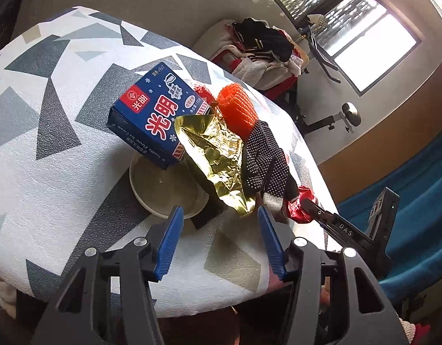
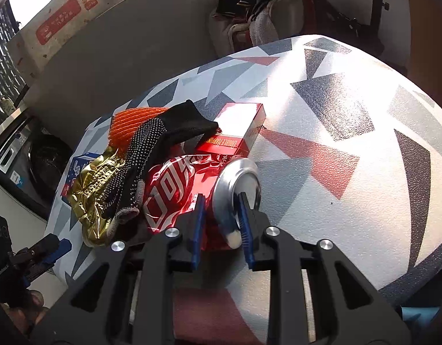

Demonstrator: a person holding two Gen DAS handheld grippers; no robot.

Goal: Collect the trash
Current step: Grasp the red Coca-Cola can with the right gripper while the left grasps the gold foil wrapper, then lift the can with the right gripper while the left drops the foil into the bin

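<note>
On the table point(image 1: 48, 149) with its grey triangle cloth lies a heap of rubbish. The left gripper point(image 1: 219, 218) hovers low over the near edge, its blue jaws about half apart with nothing between them; just beyond, at twelve o'clock from it, sits a crumpled gold wrapper point(image 1: 218, 155), with a white lid point(image 1: 160, 184) at eleven o'clock under a blue ice cream box point(image 1: 152, 112). A black dotted glove point(image 1: 264, 161) drapes over the wrapper at one o'clock, an orange net point(image 1: 236, 106) behind it. The right gripper point(image 2: 221, 198) has its jaws nearly together, pinched on the crushed red can point(image 2: 189, 184) near its silver end; a red carton point(image 2: 238, 135) lies at twelve o'clock beyond the can.
</note>
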